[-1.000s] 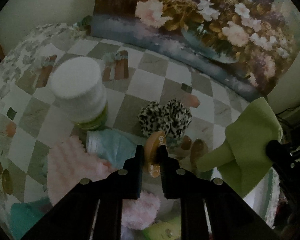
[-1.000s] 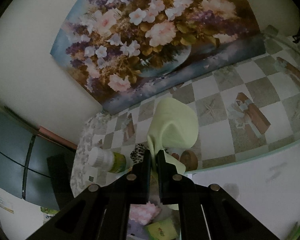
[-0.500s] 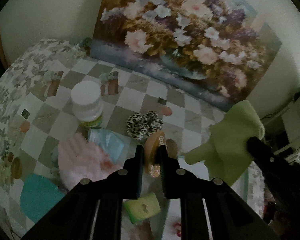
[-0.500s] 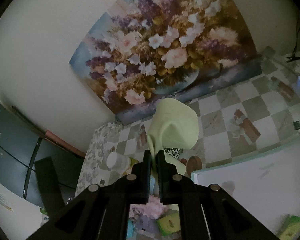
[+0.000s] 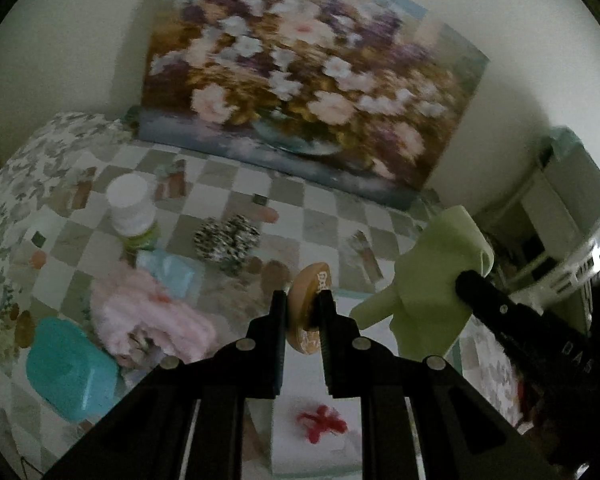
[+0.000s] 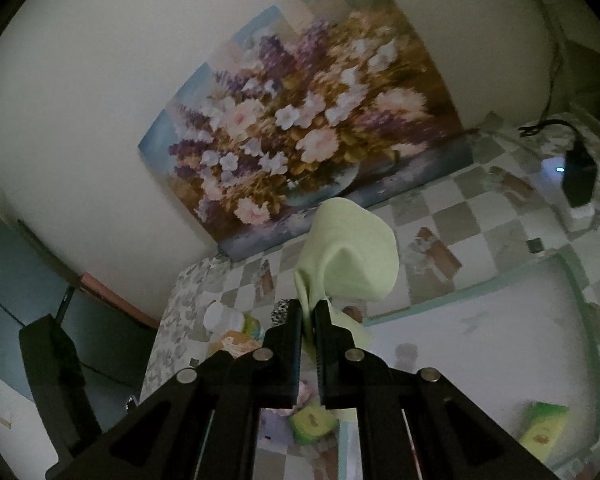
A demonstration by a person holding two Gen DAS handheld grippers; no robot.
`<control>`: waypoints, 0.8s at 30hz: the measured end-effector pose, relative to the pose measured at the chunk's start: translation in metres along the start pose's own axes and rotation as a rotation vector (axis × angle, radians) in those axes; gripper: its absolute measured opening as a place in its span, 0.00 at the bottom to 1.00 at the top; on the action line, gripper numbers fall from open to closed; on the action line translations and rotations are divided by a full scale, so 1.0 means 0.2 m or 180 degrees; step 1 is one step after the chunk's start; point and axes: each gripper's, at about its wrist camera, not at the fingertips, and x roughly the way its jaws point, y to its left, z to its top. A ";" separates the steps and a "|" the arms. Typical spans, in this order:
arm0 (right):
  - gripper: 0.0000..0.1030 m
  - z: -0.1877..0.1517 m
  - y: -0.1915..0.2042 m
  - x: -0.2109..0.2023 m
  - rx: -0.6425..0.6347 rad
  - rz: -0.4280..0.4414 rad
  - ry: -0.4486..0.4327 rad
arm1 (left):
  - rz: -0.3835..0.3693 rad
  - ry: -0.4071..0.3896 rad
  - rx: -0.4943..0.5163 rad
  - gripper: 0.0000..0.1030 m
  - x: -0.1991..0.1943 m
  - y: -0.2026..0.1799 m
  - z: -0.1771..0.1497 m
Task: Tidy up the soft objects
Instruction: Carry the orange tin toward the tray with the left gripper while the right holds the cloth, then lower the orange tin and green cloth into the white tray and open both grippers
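Note:
My left gripper (image 5: 303, 300) is shut on a round tan puff (image 5: 309, 300) and holds it up in the air above a white box (image 5: 300, 376). My right gripper (image 6: 308, 310) is shut on a pale green cloth (image 6: 348, 256), also high up; the cloth also shows in the left wrist view (image 5: 436, 280) at the right. On the checked tablecloth (image 5: 236, 200) lie a pink fluffy cloth (image 5: 140, 312), a light blue cloth (image 5: 172, 272) and a leopard-print scrunchie (image 5: 226, 240).
A white-lidded jar (image 5: 130, 208) and a teal dish (image 5: 68, 368) stand at the left. A big flower painting (image 5: 300, 92) leans on the wall behind. The white box (image 6: 480, 340) holds a green packet (image 6: 542, 428) and a red item (image 5: 320, 424). A black charger (image 6: 578, 176) sits far right.
Both grippers have risen and pulled back from the table, still holding the puff and the green cloth. The left one has also shifted right over the white box.

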 end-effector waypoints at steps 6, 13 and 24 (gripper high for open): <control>0.07 -0.01 -0.12 -0.12 0.0044 -0.0365 -0.0149 | -0.0150 0.0138 0.0188 0.15 0.05 -0.12 -0.06; 0.06 0.02 -0.34 -0.22 0.0316 -0.0810 -0.0274 | -0.0240 0.0334 0.0327 0.15 0.16 -0.22 -0.11; 0.06 0.00 -0.68 -0.16 0.0677 -0.1373 0.0001 | -0.0379 0.0626 0.0318 0.16 0.36 -0.27 -0.16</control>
